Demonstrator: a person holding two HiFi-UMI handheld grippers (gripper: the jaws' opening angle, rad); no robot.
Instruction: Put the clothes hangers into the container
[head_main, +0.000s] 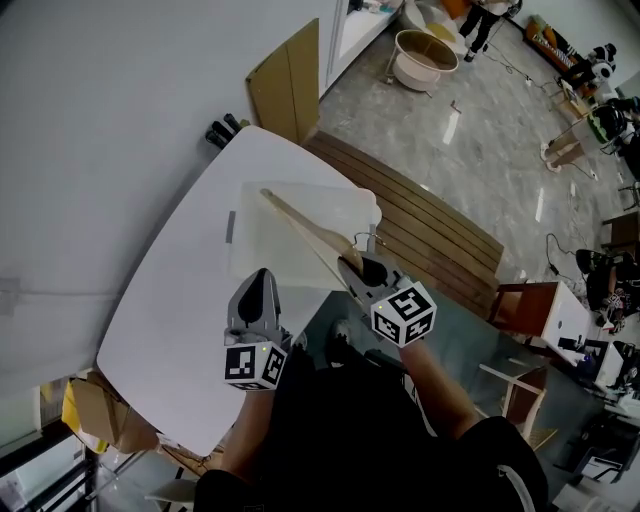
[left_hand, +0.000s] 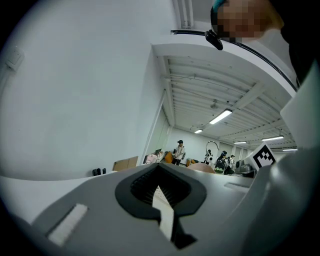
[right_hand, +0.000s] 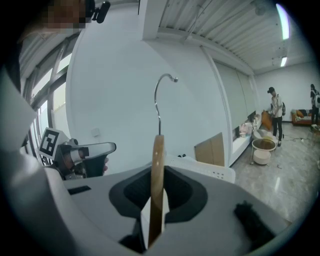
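Observation:
A white container (head_main: 255, 240) stands on the white table (head_main: 170, 300). My right gripper (head_main: 350, 265) is shut on a wooden clothes hanger (head_main: 300, 225), gripping one end of its bar. The hanger reaches out over the container's open top. In the right gripper view the hanger's bar (right_hand: 157, 165) stands upright between the jaws of the right gripper (right_hand: 156, 200), its metal hook (right_hand: 162, 85) at the top, with the container's rim (right_hand: 215, 172) behind. My left gripper (head_main: 262, 278) hovers over the table at the container's near edge, jaws together and empty; the left gripper (left_hand: 159, 189) shows the same in its own view.
A slatted wooden bench (head_main: 430, 225) runs along the table's right side. A cardboard sheet (head_main: 285, 85) leans on the wall beyond the table. A cardboard box (head_main: 95, 415) sits at the lower left, a round tub (head_main: 425, 55) on the floor far off. People stand in the background.

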